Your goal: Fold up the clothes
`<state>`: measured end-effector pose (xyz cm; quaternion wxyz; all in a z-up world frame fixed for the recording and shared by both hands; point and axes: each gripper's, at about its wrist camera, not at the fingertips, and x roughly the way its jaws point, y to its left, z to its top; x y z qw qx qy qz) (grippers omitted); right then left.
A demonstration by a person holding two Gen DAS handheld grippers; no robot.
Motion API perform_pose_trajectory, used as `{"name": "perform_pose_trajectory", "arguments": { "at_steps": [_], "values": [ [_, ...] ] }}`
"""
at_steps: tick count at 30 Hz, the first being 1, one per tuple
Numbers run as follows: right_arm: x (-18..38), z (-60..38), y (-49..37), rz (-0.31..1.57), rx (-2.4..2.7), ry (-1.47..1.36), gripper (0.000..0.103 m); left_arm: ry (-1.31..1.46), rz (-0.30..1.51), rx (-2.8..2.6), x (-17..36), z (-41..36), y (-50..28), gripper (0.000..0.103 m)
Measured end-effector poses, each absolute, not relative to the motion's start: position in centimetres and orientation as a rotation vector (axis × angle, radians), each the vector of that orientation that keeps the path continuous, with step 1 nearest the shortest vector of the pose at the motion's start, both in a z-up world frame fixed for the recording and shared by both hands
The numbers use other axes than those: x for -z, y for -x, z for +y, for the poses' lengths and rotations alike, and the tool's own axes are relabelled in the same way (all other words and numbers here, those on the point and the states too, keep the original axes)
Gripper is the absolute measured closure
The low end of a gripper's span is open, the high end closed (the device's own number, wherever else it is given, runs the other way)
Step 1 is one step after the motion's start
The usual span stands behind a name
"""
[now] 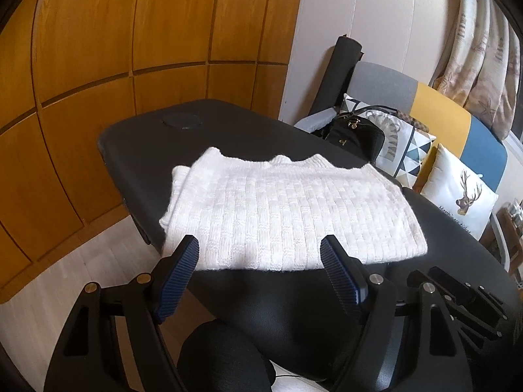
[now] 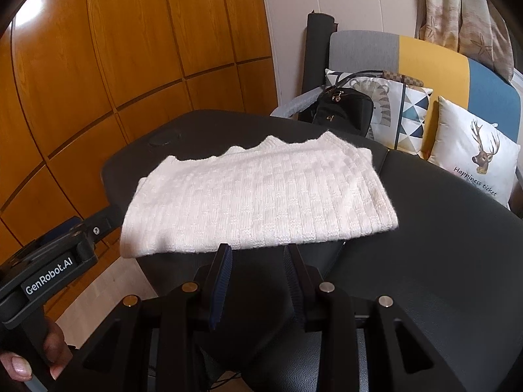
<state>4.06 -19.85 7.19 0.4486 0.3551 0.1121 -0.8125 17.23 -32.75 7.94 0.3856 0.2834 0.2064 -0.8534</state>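
A white knitted sweater lies folded into a flat rectangle on the black padded table; it also shows in the right wrist view. My left gripper is open and empty, its blue-padded fingers just short of the sweater's near edge. My right gripper is open with a narrower gap and empty, also just short of the near edge. The left gripper's body shows at the left of the right wrist view, held by a hand.
A wooden panelled wall stands behind the table. At the right is a sofa with patterned cushions and a black bag. A black rolled mat leans on the wall. A black round stool sits below.
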Motion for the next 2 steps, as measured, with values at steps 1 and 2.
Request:
{"name": "perform_pose_trajectory", "arguments": {
  "at_steps": [1, 2],
  "values": [
    [-7.17, -19.84, -4.05, 0.277, 2.010, -0.879, 0.070, -0.730, 0.527, 2.165, -7.85, -32.76, -17.17, 0.023],
    [-7.16, -19.84, -4.04, 0.277, 2.010, -0.879, 0.070, -0.738, 0.529, 2.157, -7.75, -32.77, -17.12, 0.023]
  ]
}}
